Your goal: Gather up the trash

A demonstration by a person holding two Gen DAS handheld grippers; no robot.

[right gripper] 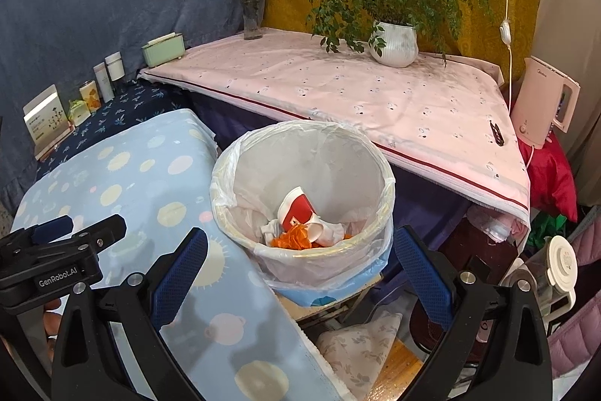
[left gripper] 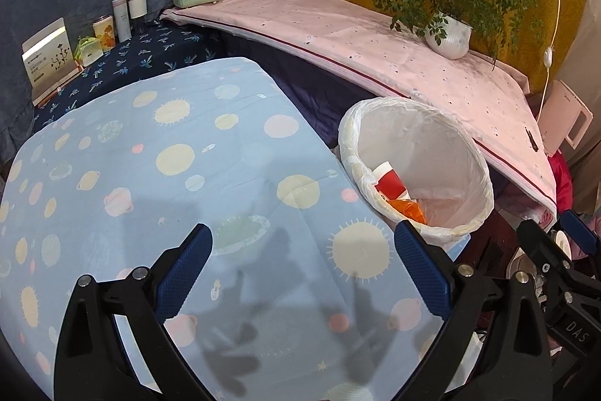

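A round bin [right gripper: 383, 183] lined with a white plastic bag stands off the right edge of the light blue planet-print tablecloth [left gripper: 157, 175]. Inside lie a red and white paper cup [right gripper: 296, 213], crumpled white paper and orange scraps [right gripper: 293, 237]. In the left wrist view the same bin [left gripper: 484, 175] shows the cup [left gripper: 388, 181] at its near wall. My left gripper [left gripper: 302, 237] is open above the tablecloth with nothing between its blue pads. Over the bin's near rim my right gripper [right gripper: 300, 241] is open and holds nothing. Each gripper shows at the other view's edge.
A pink cloth shelf [right gripper: 338, 89] behind the bin carries a potted plant [right gripper: 394, 42], a flower vase [right gripper: 252, 14] and a green box [right gripper: 163, 49]. A pink kettle [right gripper: 544, 100] stands at right. Bottles and cartons [left gripper: 112, 21] line the far left. Clutter and a jar [right gripper: 556, 265] fill the floor at right.
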